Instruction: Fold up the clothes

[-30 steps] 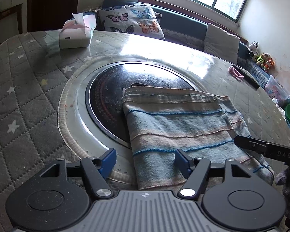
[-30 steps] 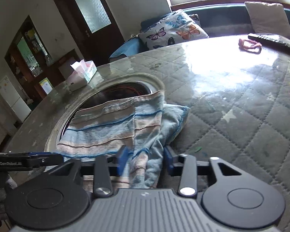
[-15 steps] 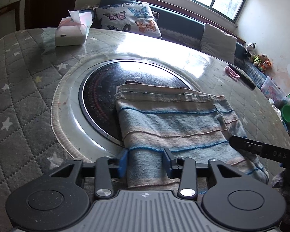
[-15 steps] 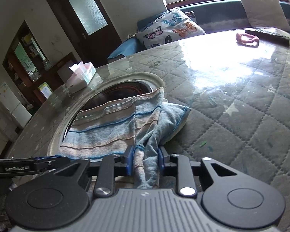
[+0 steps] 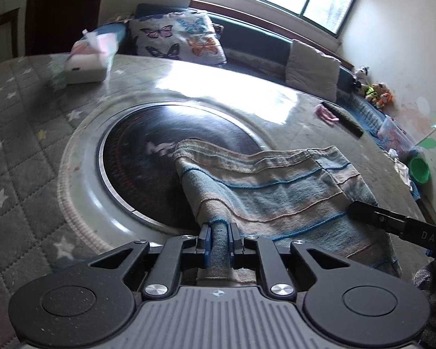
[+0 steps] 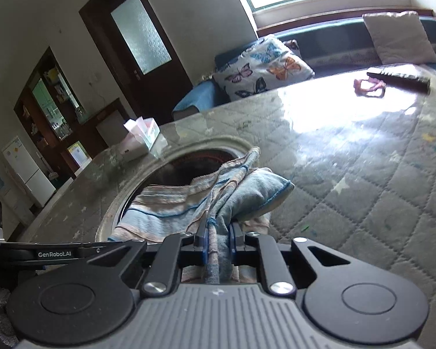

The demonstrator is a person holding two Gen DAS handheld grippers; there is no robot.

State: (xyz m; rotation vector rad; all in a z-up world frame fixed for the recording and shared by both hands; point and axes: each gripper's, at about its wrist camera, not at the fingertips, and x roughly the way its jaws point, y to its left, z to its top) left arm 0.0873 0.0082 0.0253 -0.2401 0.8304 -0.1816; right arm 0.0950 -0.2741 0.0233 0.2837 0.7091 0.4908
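Left gripper (image 5: pixel 219 240): jaws drawn narrow, pinching a bunched near corner of the striped towel (image 5: pixel 276 192) at 6 o'clock in the left wrist view. From the pinch the towel fans away toward 12–2 o'clock, its far left corner lying over the dark round glass inset (image 5: pixel 148 174) of the table (image 5: pixel 20 157), the rest spread rightward.

Right gripper (image 6: pixel 218 241): also narrow, clamped on a gathered fold of the same towel at 6 o'clock in the right wrist view. Cloth rises from the jaws toward 12 o'clock; a thicker blue fold bulges out at 1 o'clock onto the quilted star-print table cover (image 6: pixel 378 197).

The right gripper's black body enters the left view at 4 o'clock, over the towel's right edge.

Tissue box (image 5: pixel 87 64) well apart at 10 o'clock. Remote control (image 6: pixel 398 80) and pink hair tie (image 6: pixel 367 85) touching, far side of table, 1–2 o'clock in the right view.
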